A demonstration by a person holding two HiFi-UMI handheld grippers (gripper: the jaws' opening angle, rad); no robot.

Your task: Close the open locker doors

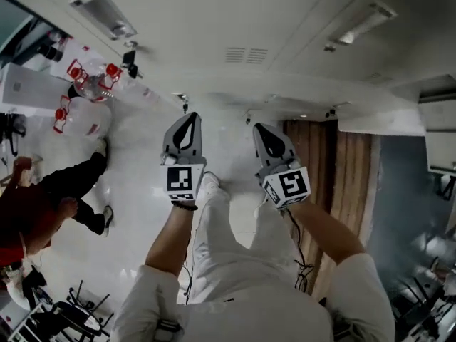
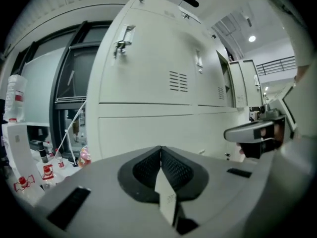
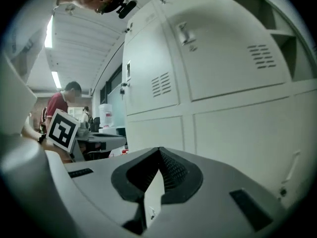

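The left tool (image 2: 161,156) and right tool (image 3: 159,156) were clamped shut and empty, the near doors (image 2: 148,68) looked closed, but one locker (image 3: 290,33) at upper right stood open.

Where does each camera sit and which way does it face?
Head view: on the head, facing down the lockers to the floor; shows both forearms, legs, left tool, right tool.
Left gripper view: on the left tool, facing the lockers along its shut jaws.
Right gripper view: on the right tool, likewise, jaws shut.
Shared: both gripper views see the lockers and the other tool.
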